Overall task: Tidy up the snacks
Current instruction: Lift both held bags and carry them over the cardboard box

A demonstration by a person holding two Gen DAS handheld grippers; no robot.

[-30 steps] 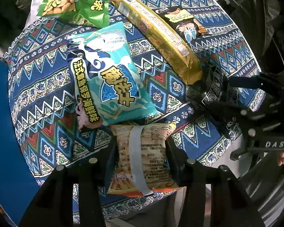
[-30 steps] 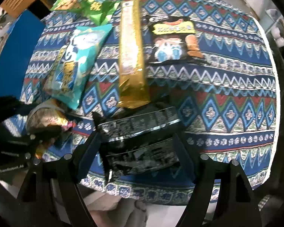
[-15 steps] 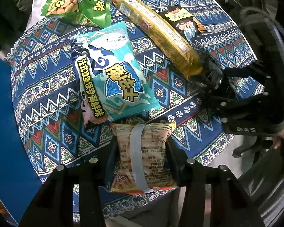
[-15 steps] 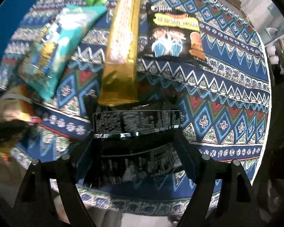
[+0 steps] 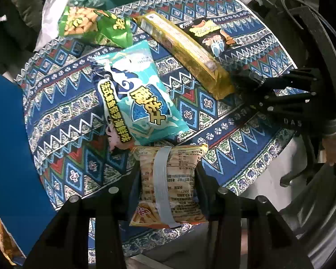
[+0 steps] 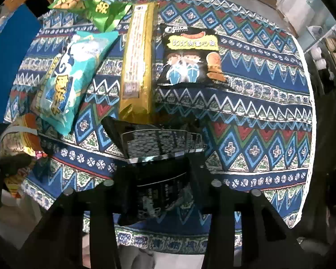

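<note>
With the right hand-held gripper (image 6: 159, 179) closing on the black packet (image 6: 159, 157) just below the gold pack (image 6: 136, 67), and the left hand-held gripper (image 5: 168, 179) closing on the beige packet (image 5: 170, 179) beside it, squeeze each mid-body before lifting off the tabletop (image 6: 257, 112).

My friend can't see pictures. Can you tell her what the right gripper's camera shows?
The right gripper is closing its two black fingers on a shiny black snack bag near the front edge of a round table with a blue zigzag cloth. Behind it lie a long gold packet, a teal bag, a green bag and a black cartoon bag.
</note>
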